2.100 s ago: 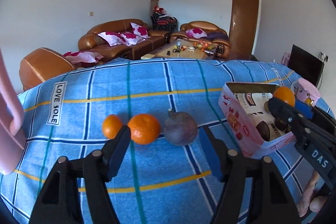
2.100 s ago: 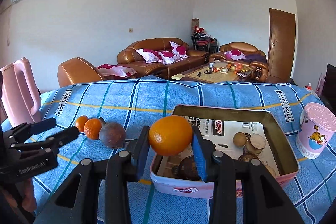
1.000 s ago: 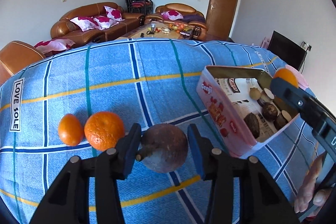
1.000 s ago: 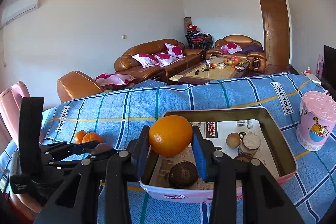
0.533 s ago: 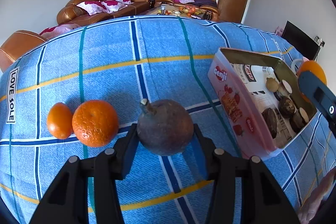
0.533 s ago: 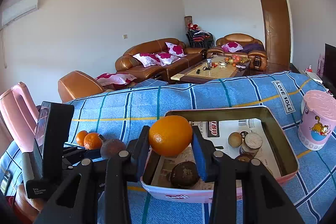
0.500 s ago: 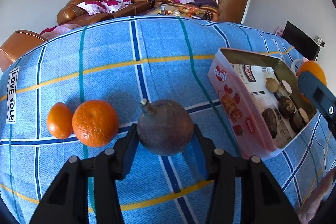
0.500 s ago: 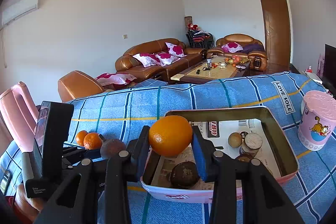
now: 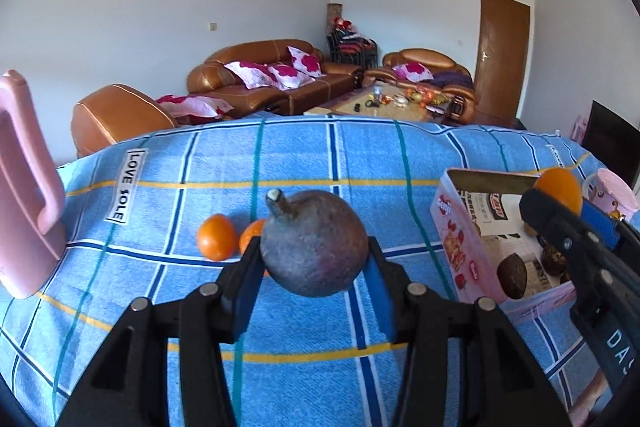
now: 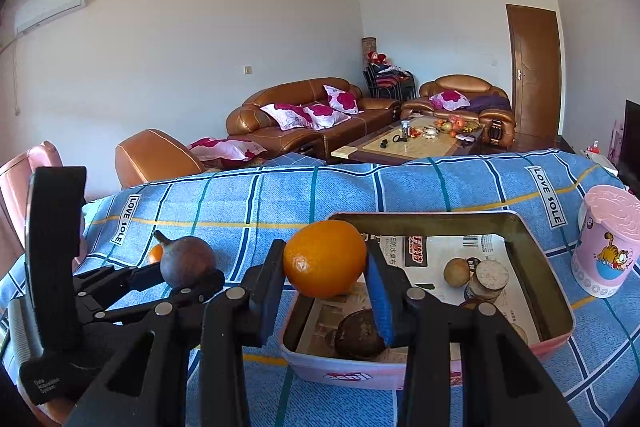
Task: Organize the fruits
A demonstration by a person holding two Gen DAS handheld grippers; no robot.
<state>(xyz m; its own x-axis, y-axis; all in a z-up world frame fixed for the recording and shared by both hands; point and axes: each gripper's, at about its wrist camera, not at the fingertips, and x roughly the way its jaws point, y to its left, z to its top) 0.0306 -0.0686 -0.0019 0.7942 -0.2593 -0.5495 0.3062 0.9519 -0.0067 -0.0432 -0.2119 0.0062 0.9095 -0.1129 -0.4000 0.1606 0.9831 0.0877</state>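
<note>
L gripper point(image 9: 314, 267) clamped on dark fruit point(image 9: 314, 243), stem up-left, centre of the left wrist view, held off the cloth point(image 9: 280, 155). Behind it, mid-left of frame, 2 tangerines point(image 9: 216, 237) side by side on the cloth; the right one mostly hidden by fruit & finger. Pink jug point(image 9: 24, 195) at far left edge. Tin point(image 9: 452, 227) at right of frame, open, paper-lined, w/ dark fruits inside. R gripper point(image 10: 326, 281) clamped on orange point(image 10: 325, 258), centre of the right wrist view, over the tin's point(image 10: 556, 291) near-left corner, not touching it. Inside tin: one dark fruit at near-left under the jaws, a small tan round one & a pale-topped one near mid-right. Pink cup point(image 10: 608, 259) stands just right of tin, apart from it. L gripper w/ dark fruit also shows at lower left of right wrist view, left of tin. Sofas & coffee table in background.
</note>
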